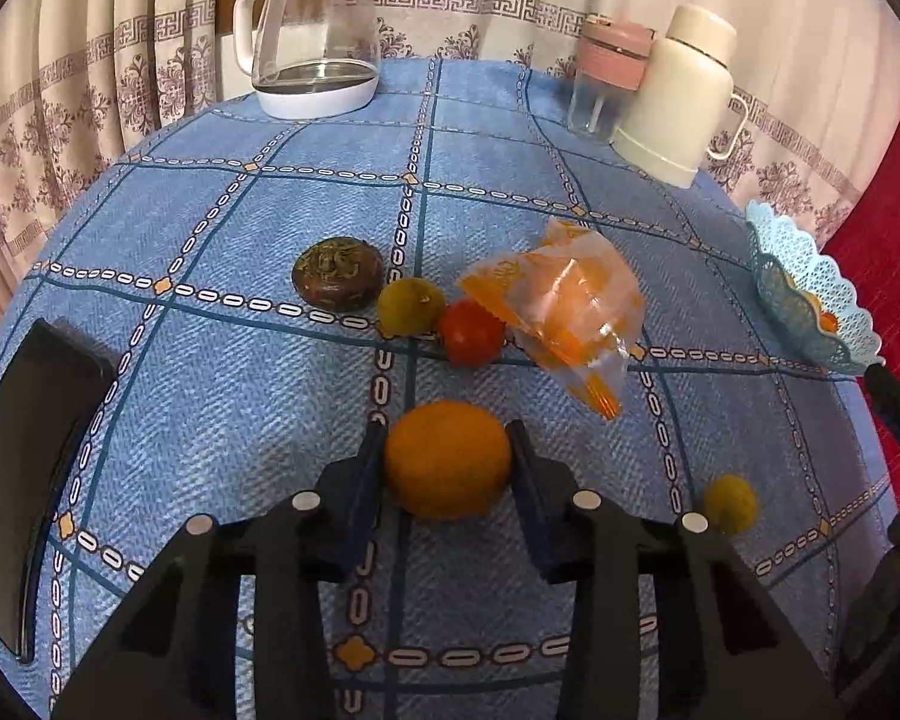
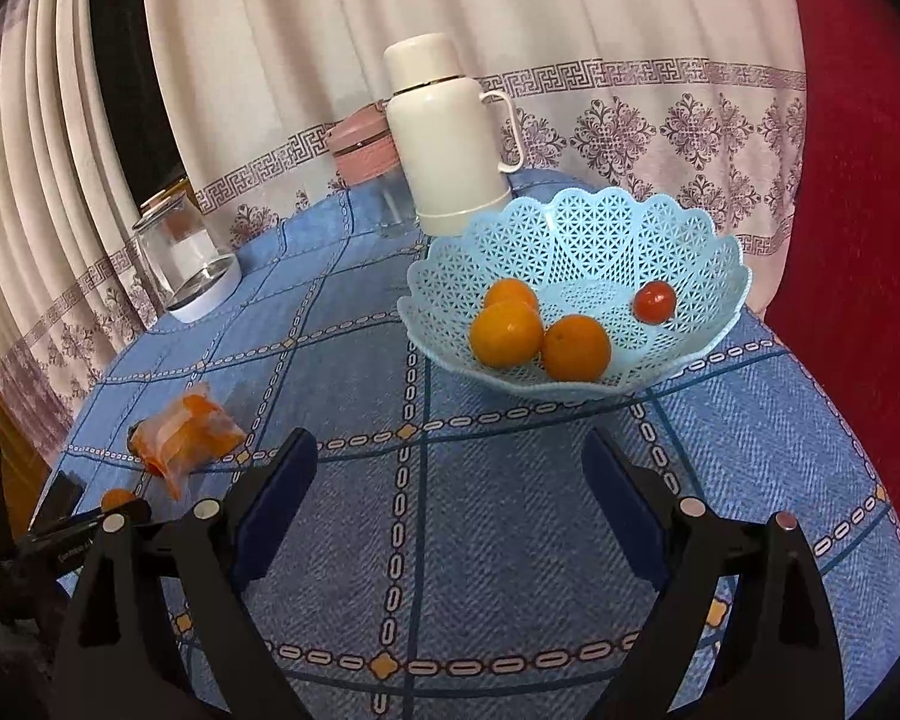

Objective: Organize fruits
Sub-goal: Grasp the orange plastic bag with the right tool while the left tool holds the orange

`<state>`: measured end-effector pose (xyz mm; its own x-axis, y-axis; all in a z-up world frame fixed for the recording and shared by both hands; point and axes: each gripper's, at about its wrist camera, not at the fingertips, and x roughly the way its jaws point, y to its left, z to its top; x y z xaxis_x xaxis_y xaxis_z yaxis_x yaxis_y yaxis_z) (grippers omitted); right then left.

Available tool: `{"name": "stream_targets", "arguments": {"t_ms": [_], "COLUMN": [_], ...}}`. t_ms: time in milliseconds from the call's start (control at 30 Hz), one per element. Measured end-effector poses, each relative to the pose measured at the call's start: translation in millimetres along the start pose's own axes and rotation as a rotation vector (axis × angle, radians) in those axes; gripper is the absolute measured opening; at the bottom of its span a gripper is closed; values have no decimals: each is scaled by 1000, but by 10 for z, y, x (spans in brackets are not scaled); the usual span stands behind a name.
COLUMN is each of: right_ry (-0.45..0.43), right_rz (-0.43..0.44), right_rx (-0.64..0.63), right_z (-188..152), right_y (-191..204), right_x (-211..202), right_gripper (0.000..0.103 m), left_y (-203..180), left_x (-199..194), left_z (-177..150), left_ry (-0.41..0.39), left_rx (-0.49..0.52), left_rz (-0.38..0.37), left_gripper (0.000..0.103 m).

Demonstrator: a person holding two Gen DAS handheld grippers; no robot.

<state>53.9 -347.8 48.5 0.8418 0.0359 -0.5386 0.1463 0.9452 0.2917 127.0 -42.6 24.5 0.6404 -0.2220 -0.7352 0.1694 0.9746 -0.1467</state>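
Left gripper (image 1: 448, 450) pads clamp the orange (image 1: 447, 459); lift straight, carry it to the basket (image 1: 810, 294). Right gripper (image 2: 450, 510) stands released.

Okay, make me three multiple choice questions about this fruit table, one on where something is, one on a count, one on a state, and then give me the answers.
1. Where does the white flask stand?
A. just behind the blue basket
B. beside the glass kettle
C. inside the basket

2. How many oranges lie in the basket?
A. one
B. three
C. five

3. How is the left gripper?
A. wide open over bare cloth
B. closed around an orange
C. holding a red tomato

Answers:
1 A, the right wrist view shows it right behind the basket rim.
2 B, three oranges sit beside one red tomato.
3 B, both fingers press the orange's sides.
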Motion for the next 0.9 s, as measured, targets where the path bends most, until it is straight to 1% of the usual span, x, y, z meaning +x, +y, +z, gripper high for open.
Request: {"name": "stream_targets", "arguments": {"t_ms": [67,200,333,367,467,633,900], "right_ry": [12,52,120,147,206,288,426], "right_rz": [12,70,185,226,310,369,423], "right_rx": [-8,-62,-173,-205,-265,-360,-468], "right_z": [3,19,70,86,110,149,195], "right_y": [38,230,580,693,945,1340,1721], "right_x": [13,67,203,260,388,677,1164], "right_gripper": [91,91,91,91,91,91,91], "left_y": [20,48,95,99,114,156,201], "left_x": [-21,-83,-117,-120,-137,-155,-176], "left_z": [-2,-11,-17,-16,-17,-23,-37], "left_ry": [-9,-40,-58,-59,-67,-75,-84], "left_rx": [-11,-27,-45,-48,-57,-76,-101], "left_rz": [-7,-22,-37,-40,-50,-71,-106], "left_gripper": [40,40,40,40,40,40,40]}}
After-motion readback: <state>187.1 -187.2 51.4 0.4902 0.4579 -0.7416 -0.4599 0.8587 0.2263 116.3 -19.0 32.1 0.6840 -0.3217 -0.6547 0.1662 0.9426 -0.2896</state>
